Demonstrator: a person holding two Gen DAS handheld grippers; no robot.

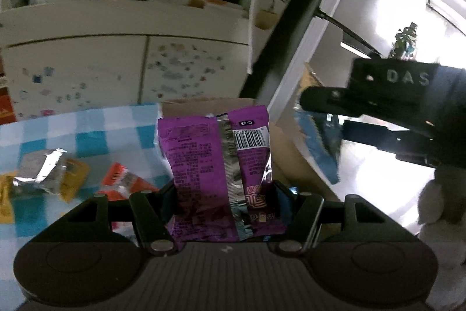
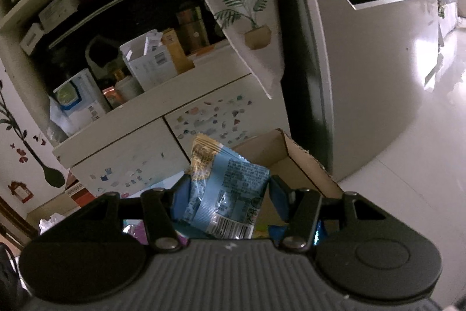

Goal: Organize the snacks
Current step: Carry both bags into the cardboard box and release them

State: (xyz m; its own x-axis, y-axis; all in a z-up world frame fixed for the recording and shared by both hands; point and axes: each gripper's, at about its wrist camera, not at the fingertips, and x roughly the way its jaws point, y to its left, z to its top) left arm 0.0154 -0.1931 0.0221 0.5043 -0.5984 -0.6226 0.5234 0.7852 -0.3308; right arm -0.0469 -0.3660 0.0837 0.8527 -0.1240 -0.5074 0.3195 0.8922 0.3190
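My left gripper (image 1: 225, 194) is shut on a purple snack packet (image 1: 215, 153) and holds it upright above the blue checked tablecloth (image 1: 87, 127), just in front of a cardboard box (image 1: 204, 104). My right gripper (image 2: 225, 191) is shut on a light blue snack packet (image 2: 227, 188) above the open cardboard box (image 2: 294, 162). The right gripper also shows in the left wrist view (image 1: 320, 104), to the right of the box, with the blue packet (image 1: 320, 147) hanging from it.
Loose snack packets, silver (image 1: 40, 171), yellow (image 1: 72, 179) and red (image 1: 122, 179), lie on the cloth at the left. A white cabinet (image 1: 116, 69) with cluttered shelves stands behind. A grey fridge (image 2: 364, 63) stands right of it, beside the shiny floor (image 2: 422, 165).
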